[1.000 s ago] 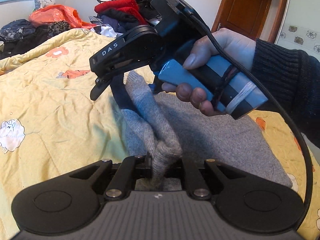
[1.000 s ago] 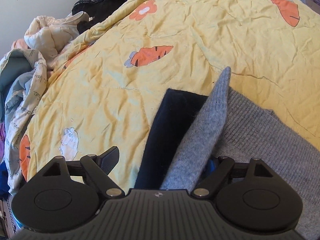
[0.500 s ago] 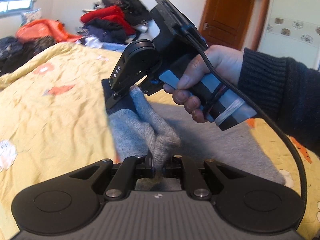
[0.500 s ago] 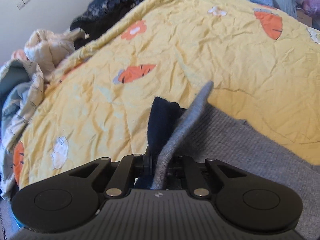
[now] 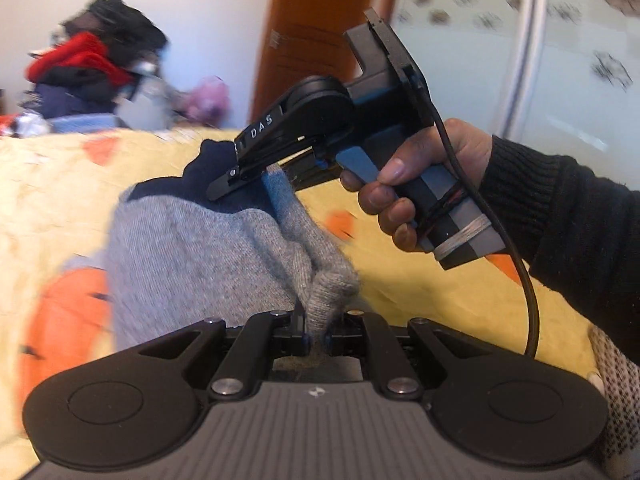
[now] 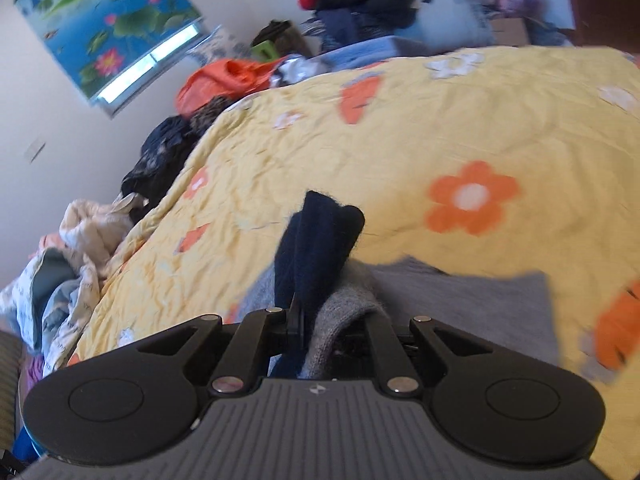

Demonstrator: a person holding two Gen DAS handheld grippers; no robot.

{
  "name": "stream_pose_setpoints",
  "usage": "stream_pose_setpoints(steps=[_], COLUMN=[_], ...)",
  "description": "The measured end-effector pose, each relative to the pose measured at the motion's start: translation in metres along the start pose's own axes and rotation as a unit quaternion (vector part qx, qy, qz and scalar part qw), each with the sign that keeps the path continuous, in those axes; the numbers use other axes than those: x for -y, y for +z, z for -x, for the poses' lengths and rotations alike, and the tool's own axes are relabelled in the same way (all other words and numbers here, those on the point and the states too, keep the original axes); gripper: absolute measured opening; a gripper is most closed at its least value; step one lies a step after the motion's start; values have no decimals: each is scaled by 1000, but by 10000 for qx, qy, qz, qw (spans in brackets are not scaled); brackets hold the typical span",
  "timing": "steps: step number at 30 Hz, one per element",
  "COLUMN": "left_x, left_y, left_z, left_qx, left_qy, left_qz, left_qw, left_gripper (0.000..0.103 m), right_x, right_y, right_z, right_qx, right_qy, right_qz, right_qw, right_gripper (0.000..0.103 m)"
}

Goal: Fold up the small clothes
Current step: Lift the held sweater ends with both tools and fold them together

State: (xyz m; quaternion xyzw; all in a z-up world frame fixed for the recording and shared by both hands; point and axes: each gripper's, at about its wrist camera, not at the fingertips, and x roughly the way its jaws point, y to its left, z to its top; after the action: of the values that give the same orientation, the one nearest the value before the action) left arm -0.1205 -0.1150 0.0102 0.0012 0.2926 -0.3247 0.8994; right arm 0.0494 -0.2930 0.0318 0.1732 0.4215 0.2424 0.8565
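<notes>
A grey knit sweater with a dark navy cuff hangs lifted above the yellow bedspread. My left gripper is shut on a bunched grey fold of it. In the left wrist view my right gripper is held by a hand in a dark sleeve and pinches the navy end. The right wrist view shows the navy cuff and grey sweater rising from my right gripper, which is shut on them. More grey cloth trails to the right on the bedspread.
Piles of clothes lie beyond the bed's far side, and more crumpled clothes along its left edge. A brown door and a pale wardrobe panel stand behind. A lotus picture hangs on the wall.
The right gripper closed on the navy and grey cloth a second ago. Both grippers have since swung sideways together and lifted the sweater's edge; the view now faces the door.
</notes>
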Motion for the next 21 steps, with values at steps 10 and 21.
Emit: stream_pose_setpoints(steps=[10, 21], left_x=[32, 29], left_y=[-8, -12], left_z=[-48, -72], left_qx=[-546, -721], left_qy=[-188, -202], left_qz=[-329, -597], left_qw=[9978, 9954], left_gripper=[6, 6], right_x=[68, 99], right_y=[-41, -58], right_z=[5, 6], right_qx=[179, 387], right_qy=[-151, 204], right_qz=[-513, -907], right_qw=[9984, 9949], right_gripper=[17, 23])
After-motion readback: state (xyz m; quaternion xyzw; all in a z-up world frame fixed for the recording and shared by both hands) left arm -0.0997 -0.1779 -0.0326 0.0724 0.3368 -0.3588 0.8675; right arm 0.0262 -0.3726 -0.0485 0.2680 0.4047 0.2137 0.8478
